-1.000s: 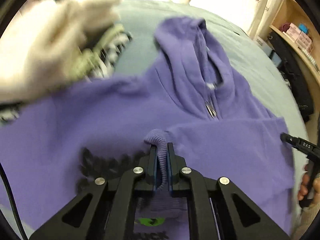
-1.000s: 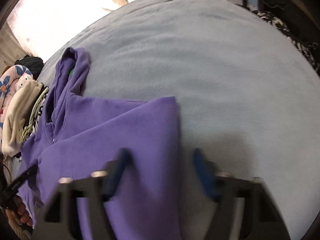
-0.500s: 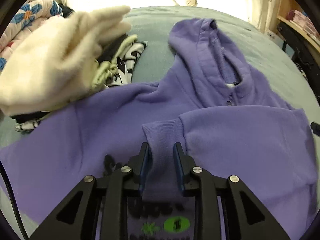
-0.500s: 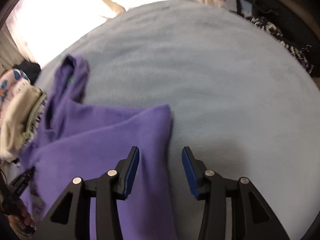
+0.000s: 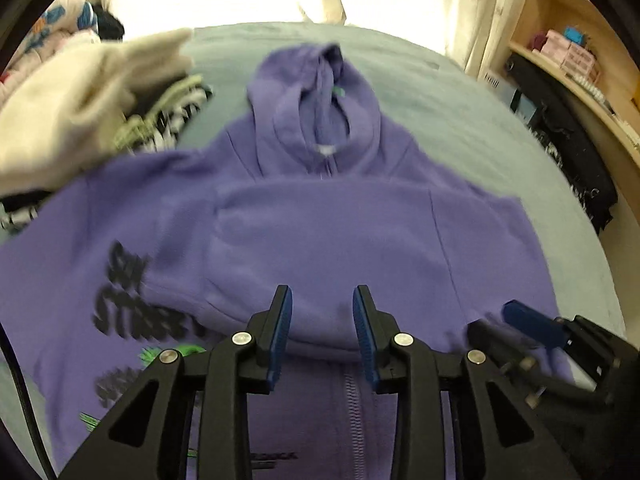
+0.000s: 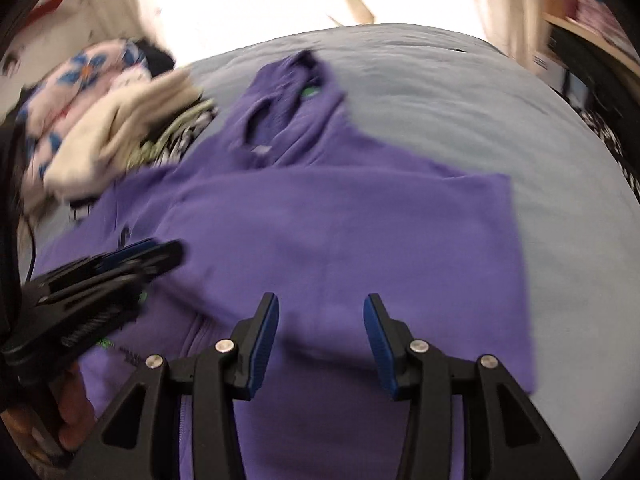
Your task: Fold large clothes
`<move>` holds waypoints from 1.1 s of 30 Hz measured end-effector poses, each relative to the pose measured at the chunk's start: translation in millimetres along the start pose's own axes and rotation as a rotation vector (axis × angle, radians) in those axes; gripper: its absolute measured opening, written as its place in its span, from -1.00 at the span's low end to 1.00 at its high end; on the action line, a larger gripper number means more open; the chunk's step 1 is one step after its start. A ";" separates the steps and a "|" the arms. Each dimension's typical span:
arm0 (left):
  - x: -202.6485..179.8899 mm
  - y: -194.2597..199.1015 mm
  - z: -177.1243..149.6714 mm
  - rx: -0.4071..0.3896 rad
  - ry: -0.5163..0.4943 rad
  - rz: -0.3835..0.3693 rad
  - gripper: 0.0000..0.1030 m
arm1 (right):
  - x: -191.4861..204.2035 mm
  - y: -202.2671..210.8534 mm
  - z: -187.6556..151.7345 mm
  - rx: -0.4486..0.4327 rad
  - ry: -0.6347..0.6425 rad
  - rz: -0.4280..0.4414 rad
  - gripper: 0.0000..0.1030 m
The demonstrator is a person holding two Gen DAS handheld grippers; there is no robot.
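Change since the earlier frames: the left gripper (image 5: 322, 320), then clamped on a ribbed sleeve cuff, has let it go and drawn back toward 6 o'clock; its jaws have just been opening and nothing sits between them. The right gripper (image 6: 320, 328) has shifted from the hoodie's 3 o'clock edge to over its middle; its jaws stand apart and empty, opened earlier in the same second.

Item 1. Purple hoodie (image 5: 320, 240), one. Lies flat, front up, at the centre of the grey-blue bed cover (image 5: 460, 92), hood (image 5: 316, 92) toward 12 o'clock, zip (image 5: 354, 412) running toward 6 o'clock. Both sleeves appear folded inward across the chest, which probably explains the release: the sleeve step looks done. Black lettering (image 5: 128, 300) shows at 9 o'clock on the front.

Item 2. Grippers, two, black with blue pads. Both hover just above the fabric near its 6 o'clock end, side by side, likely placed to take the hem for a lengthwise fold. Whether either touches the cloth cannot be told through the blur.

Item 3. Heap of other clothes (image 5: 80, 112), one pile, at 10 o'clock, just beside the hoodie's shoulder; piece count unclear.

Item 4. Wooden shelf (image 5: 580, 60), one, at 2 o'clock, off the bed.
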State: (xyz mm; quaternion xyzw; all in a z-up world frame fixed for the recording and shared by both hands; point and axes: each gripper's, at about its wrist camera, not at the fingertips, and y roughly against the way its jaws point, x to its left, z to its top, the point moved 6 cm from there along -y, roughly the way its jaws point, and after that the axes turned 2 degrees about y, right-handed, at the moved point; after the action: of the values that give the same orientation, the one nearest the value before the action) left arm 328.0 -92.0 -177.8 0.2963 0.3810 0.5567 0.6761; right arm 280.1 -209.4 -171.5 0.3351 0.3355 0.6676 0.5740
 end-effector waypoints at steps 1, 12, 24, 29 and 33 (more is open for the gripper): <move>-0.3 -7.7 -2.7 0.015 0.002 0.014 -0.42 | -1.4 -5.5 -3.2 0.009 0.007 -0.024 -0.14; 15.1 -23.2 -16.2 0.032 -0.023 0.019 -0.40 | -123.6 0.3 -39.9 0.023 -0.166 -0.167 -1.00; 16.0 -19.6 -14.5 0.037 -0.053 0.035 -0.35 | -120.9 8.3 -41.0 0.027 -0.194 -0.169 -1.00; 13.5 -9.0 -15.3 0.016 -0.065 0.062 0.11 | -117.6 13.4 -41.0 0.032 -0.198 -0.160 -0.93; 11.8 -1.5 -14.9 0.009 -0.083 0.070 0.12 | -114.4 18.9 -42.1 0.029 -0.198 -0.154 -0.83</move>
State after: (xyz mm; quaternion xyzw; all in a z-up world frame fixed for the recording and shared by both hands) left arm 317.3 -81.2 -189.2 0.3355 0.3445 0.5654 0.6702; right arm 248.1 -327.6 -186.1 0.3811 0.3115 0.5801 0.6490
